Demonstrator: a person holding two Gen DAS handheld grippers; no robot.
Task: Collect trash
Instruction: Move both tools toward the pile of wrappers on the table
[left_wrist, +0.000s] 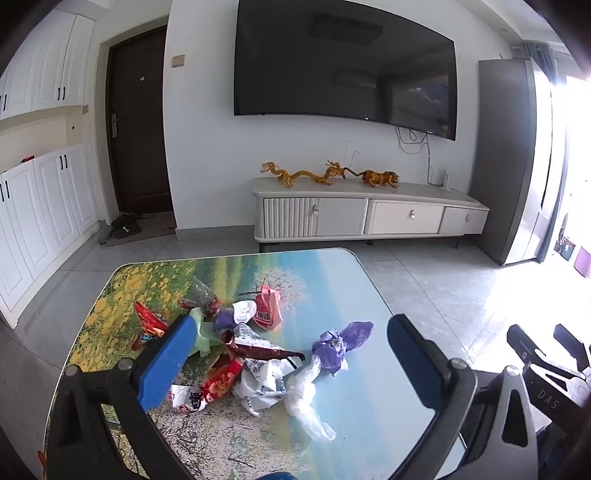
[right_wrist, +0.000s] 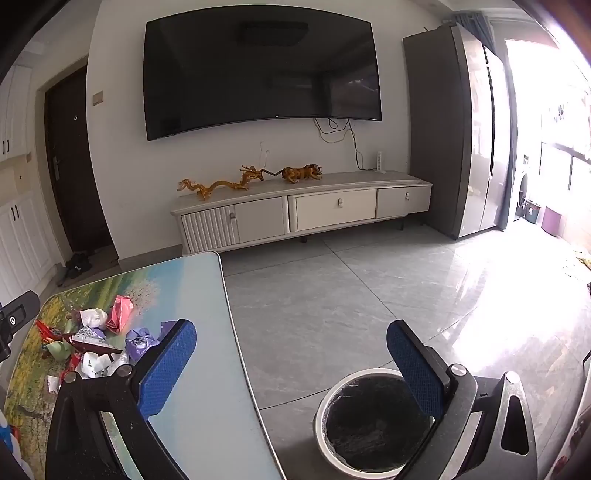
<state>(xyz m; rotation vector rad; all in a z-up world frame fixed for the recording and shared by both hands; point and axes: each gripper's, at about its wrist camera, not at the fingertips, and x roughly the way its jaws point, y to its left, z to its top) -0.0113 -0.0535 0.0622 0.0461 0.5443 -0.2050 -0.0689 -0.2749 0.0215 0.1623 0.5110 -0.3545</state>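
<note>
**Both grippers wide, trash heaped on the table**

Left gripper (left_wrist: 291, 354) hovering above the table (left_wrist: 369, 291), jaws spread as far as they go, nothing between them. Pile of trash (left_wrist: 251, 354) lying directly below and ahead: red wrappers, a crumpled purple wrapper (left_wrist: 340, 343), a clear plastic bag (left_wrist: 306, 402), white scraps. Right gripper (right_wrist: 291, 354) off to the side past the table edge, jaws equally wide, holding nothing, over grey floor. Trash bin (right_wrist: 369, 421) with black liner standing on the floor just below the right gripper, beside the table
</note>
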